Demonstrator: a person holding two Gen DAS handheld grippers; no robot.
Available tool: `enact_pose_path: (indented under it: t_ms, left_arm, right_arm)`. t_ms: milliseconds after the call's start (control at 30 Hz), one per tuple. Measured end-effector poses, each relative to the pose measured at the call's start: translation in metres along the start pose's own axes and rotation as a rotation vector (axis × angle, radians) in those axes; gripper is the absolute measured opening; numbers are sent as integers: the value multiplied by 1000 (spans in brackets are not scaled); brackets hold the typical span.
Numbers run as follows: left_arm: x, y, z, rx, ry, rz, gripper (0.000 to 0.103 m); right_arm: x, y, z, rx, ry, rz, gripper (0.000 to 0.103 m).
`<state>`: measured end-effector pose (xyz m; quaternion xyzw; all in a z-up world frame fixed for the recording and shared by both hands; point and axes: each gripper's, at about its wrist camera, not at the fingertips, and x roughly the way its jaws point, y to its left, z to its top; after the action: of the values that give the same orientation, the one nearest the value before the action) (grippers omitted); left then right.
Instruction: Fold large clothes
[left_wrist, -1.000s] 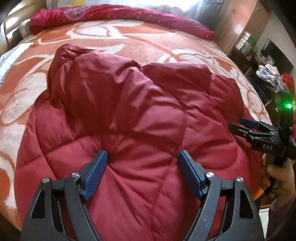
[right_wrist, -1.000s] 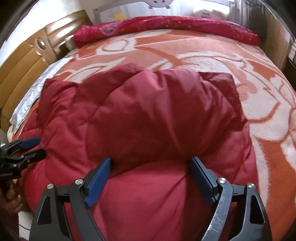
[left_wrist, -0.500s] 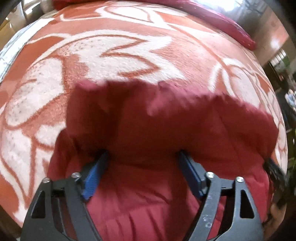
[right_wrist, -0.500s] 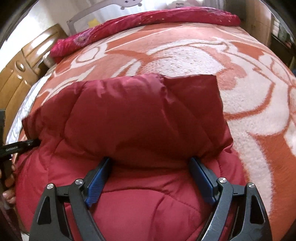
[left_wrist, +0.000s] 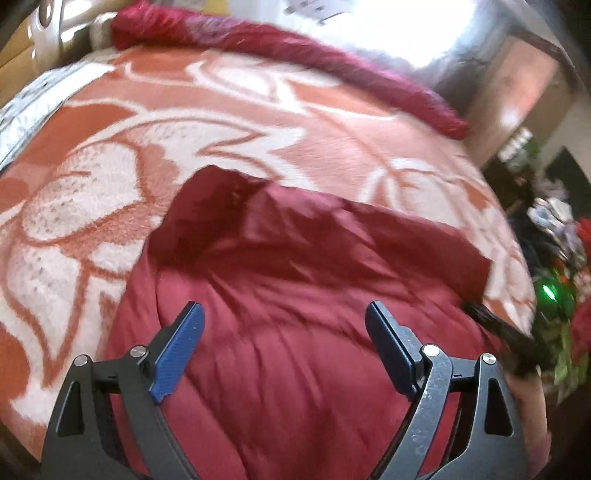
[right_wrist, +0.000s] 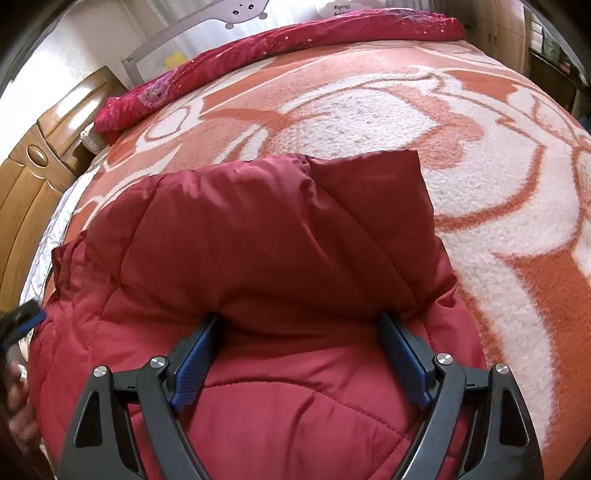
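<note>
A dark red quilted jacket (left_wrist: 295, 295) lies on the bed with its far part folded back over the near part; it also shows in the right wrist view (right_wrist: 277, 240). My left gripper (left_wrist: 284, 317) is open, its blue pads (left_wrist: 181, 343) clear above the jacket. My right gripper (right_wrist: 299, 328) is open too, its fingertips (right_wrist: 201, 354) tucked under the edge of the folded flap. The right gripper shows blurred at the right in the left wrist view (left_wrist: 509, 336), and the left gripper at the left edge of the right wrist view (right_wrist: 22, 321).
The bed carries an orange and white patterned blanket (right_wrist: 424, 122). A rolled red quilt (right_wrist: 258, 55) lies along the far edge. A wooden headboard (right_wrist: 33, 177) stands at left. Cluttered furniture (left_wrist: 554, 229) stands to the right of the bed.
The far part of the jacket came over toward me into a fold. My left gripper has since pulled back and up, out from under the flap. The right gripper's fingertips stay under it.
</note>
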<state>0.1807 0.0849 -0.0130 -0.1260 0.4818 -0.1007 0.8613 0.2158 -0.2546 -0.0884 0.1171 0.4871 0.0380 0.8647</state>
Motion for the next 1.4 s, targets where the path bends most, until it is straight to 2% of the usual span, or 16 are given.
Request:
enact_pose_path:
  t_ms: [133,300,433,567,700,767,900,1133,1267,1400]
  left_arm:
    - [-30,-17,-26,52,-24,-68,89]
    - [-45,-37,-58,127,-15,-70,89]
    - [-55,-37,-74,134,-27,-99,89]
    - [-61,-38,-82,150,-48,-98,89]
    - [-50,-41,-91,161,-22,-79,89]
    - [-39,-39,-96,160,5,-43,89]
    - [-18,-36,-106,184,8,10,89]
    - [-9,-40,-109,204,12,38,92]
    - [-9,-42,-111,214,5,50,93]
    - [-7,-44,-112,219,3,72,93]
  right_arm:
    - [-10,-3,-1,6,-37,20,87]
    - [-15,-5,-2,9,-52,19,88]
    - [-49,3,-12,-4,-138,-19,88]
    - [-95,26,-42,-93,-210,15,88]
    - [-117,47,-83,-194,-201,8,88]
    - [-119,49,-100,-209,-175,0,88]
    - [-118,52,-121,-229,-152,-21,88]
    - [-108,57,-130,-260,-139,-35,88]
    - [-83,42,-133,-223,-89,-40,95]
    - [-69,37,-136,-217,-92,-49,101]
